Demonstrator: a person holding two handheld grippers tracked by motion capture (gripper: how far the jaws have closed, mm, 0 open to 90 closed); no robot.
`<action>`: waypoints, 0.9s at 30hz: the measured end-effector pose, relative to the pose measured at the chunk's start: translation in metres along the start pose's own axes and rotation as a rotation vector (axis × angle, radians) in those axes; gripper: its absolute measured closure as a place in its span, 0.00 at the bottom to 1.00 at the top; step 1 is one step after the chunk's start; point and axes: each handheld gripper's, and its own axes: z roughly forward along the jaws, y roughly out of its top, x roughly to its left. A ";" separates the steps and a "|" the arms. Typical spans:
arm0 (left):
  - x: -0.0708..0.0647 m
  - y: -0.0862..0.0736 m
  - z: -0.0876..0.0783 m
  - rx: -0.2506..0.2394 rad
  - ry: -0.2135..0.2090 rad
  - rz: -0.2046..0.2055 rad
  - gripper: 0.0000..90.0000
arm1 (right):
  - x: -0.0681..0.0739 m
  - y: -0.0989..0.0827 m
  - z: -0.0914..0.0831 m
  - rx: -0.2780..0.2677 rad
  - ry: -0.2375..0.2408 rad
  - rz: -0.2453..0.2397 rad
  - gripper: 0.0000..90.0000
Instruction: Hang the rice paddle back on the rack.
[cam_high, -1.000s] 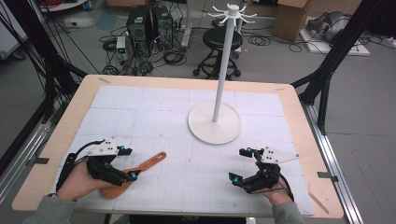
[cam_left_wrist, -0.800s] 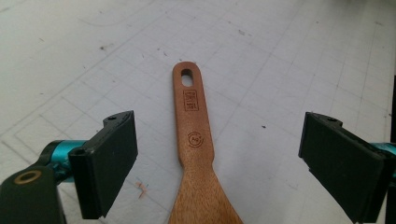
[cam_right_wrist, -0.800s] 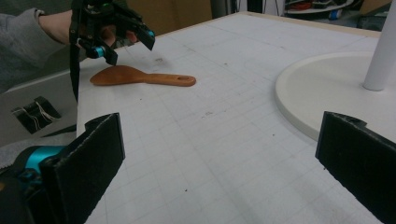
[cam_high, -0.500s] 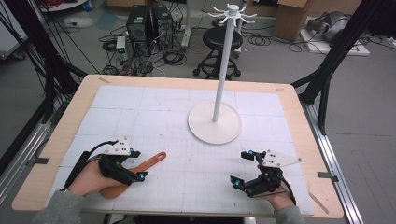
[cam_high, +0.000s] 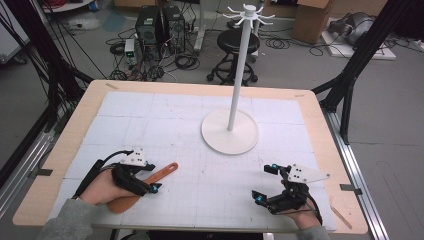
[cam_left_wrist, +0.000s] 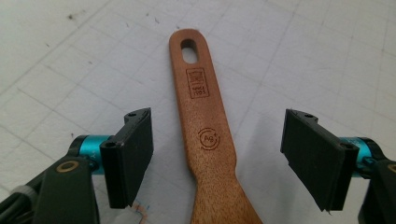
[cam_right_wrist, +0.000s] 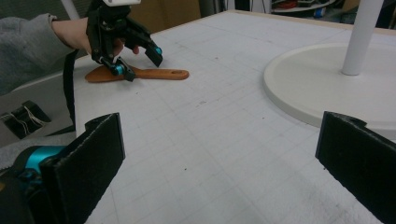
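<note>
A wooden spatula (cam_high: 165, 171) lies flat on the white gridded mat at the front left, its holed handle end pointing toward the table's middle. My left gripper (cam_high: 150, 181) hangs low over the handle with one jaw on each side. In the left gripper view the handle (cam_left_wrist: 205, 135) runs up between the pads (cam_left_wrist: 133, 149), with a clear gap on both sides. These jaws have just been closing and touch nothing. My right gripper (cam_high: 264, 183) rests at the front right, open wide and empty (cam_right_wrist: 219, 168). It looks across at the left gripper (cam_right_wrist: 137, 60) and the spatula (cam_right_wrist: 159, 73).
A white hanging stand (cam_high: 230, 131) with a round base and a tall pole topped by pegs stands right of the table's middle, and its base (cam_right_wrist: 308, 79) lies close to my right gripper. A thin wooden stick (cam_high: 341, 216) lies at the front right edge. A stool and computers stand beyond the table.
My left gripper has slid right and sunk over the spatula handle, and its jaws have narrowed. The right gripper has kept still.
</note>
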 end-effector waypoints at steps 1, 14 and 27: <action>0.001 0.001 0.000 0.002 -0.001 -0.003 0.29 | 0.001 0.000 0.000 -0.002 -0.001 0.004 0.00; 0.006 0.004 0.002 0.008 0.005 -0.013 0.34 | 0.005 -0.006 -0.009 0.017 -0.018 0.018 0.00; -0.006 0.012 0.003 0.077 0.080 0.040 0.48 | 0.004 -0.006 -0.006 0.026 -0.011 0.017 0.00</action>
